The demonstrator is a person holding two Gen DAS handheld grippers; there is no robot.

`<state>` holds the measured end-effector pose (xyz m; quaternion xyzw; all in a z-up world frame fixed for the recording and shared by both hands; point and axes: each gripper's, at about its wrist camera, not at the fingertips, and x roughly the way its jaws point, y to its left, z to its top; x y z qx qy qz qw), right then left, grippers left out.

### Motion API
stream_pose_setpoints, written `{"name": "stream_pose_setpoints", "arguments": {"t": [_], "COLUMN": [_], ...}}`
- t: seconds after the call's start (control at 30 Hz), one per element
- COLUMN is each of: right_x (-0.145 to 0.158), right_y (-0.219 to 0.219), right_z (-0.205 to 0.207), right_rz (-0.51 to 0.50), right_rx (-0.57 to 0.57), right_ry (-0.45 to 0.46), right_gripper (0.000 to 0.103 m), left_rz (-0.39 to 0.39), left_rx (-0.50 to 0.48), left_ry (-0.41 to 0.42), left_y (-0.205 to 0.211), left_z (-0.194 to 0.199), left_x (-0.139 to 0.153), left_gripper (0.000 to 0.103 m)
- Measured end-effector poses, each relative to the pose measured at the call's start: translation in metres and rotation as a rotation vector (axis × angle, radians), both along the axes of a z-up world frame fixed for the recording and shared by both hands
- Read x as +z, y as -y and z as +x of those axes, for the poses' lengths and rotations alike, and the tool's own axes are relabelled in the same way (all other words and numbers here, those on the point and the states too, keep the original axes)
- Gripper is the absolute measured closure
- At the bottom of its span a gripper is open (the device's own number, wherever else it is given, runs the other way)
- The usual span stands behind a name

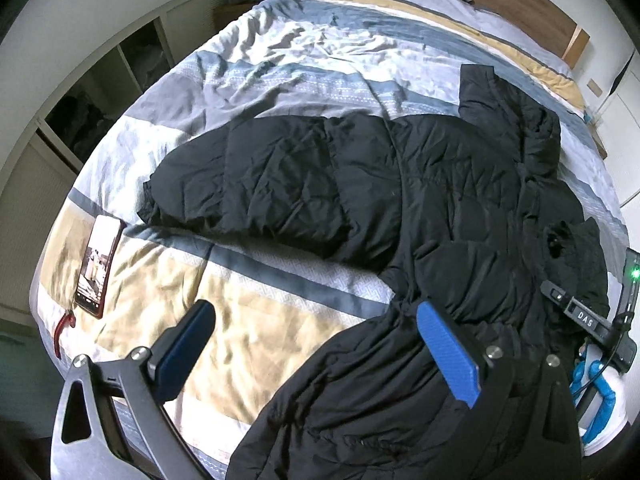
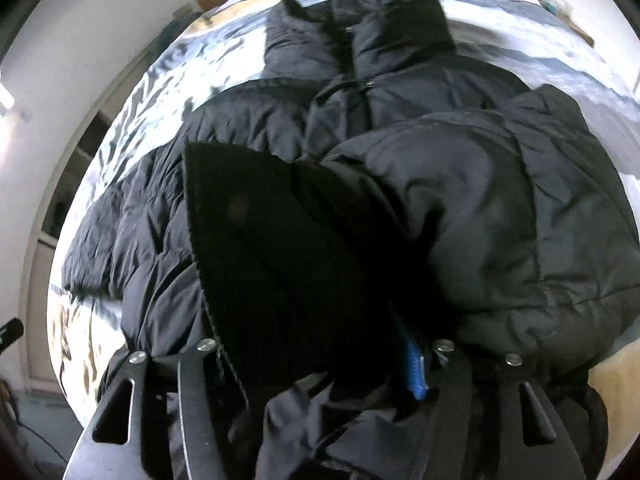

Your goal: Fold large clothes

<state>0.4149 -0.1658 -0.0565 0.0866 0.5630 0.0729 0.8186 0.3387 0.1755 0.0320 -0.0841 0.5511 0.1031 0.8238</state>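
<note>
On the far left of the left wrist view, a phone [image 1: 98, 264] lies face up on the striped bedcover [image 1: 256, 292], its screen lit, well apart from the black puffer jacket [image 1: 440, 200]. Next comes the left gripper [image 1: 316, 344], its fingers [image 1: 448, 356] spread wide and empty: one hangs over bare bedcover, the blue-padded one over the jacket's lower edge. The jacket lies spread across the bed, one sleeve [image 1: 248, 184] stretched out to the left, the collar toward the wooden headboard [image 1: 520, 4]. At the right edge, part of the right gripper's body shows beside the jacket.

In the right wrist view, the jacket [image 2: 400, 96] fills the frame, its collar at the top. The right gripper [image 2: 316, 364] has black cloth [image 2: 280, 240] bunched between its fingers [image 2: 416, 376]; they stand parted, not pinching it shut.
</note>
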Motion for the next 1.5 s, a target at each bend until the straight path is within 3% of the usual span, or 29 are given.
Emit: {"name": "stream_pose_setpoints", "arguments": {"t": [0.27,0.47,0.57,0.67,0.9,1.07,1.23,1.4,1.5], "right_x": [-0.007,0.024,0.045,0.061,0.064,0.065,0.063,0.060,0.048], "right_y": [-0.024,-0.025,-0.013,0.005,0.058,0.087,0.119,0.145,0.152], "right_z": [-0.010,-0.024,-0.025,-0.020,-0.007,-0.001,0.011,0.021,0.027], "right_rz": [0.038,0.063,0.060,-0.006,-0.150,-0.210,-0.257,-0.268,-0.268], "right_rx": [0.089,0.141,0.107,0.056,-0.068,-0.090,-0.098,-0.106,-0.086], "right_ry": [-0.056,-0.035,0.011,0.059,0.083,0.095,0.112,0.118,0.102], "right_gripper": [0.032,0.033,0.033,0.033,0.033,0.033,0.033,0.033,0.033], "left_rz": [-0.012,-0.029,-0.034,-0.037,-0.050,-0.058,-0.117,-0.191,-0.181], "left_rx": [0.007,0.017,0.013,0.008,0.000,-0.060,-0.163,-0.245,-0.275], "left_ry": [0.016,0.048,0.055,0.052,0.029,0.057,0.090,0.105,0.096], "left_y": [0.006,0.008,0.011,0.014,0.031,0.078,0.153,0.230,0.262], "left_z": [-0.005,-0.006,-0.004,-0.002,0.004,0.024,0.056,0.096,0.115], "left_x": [0.001,0.009,0.013,0.011,-0.001,-0.004,-0.015,-0.035,-0.057], "left_gripper": [0.001,0.001,0.001,0.001,0.001,0.001,0.001,0.001,0.001]}}
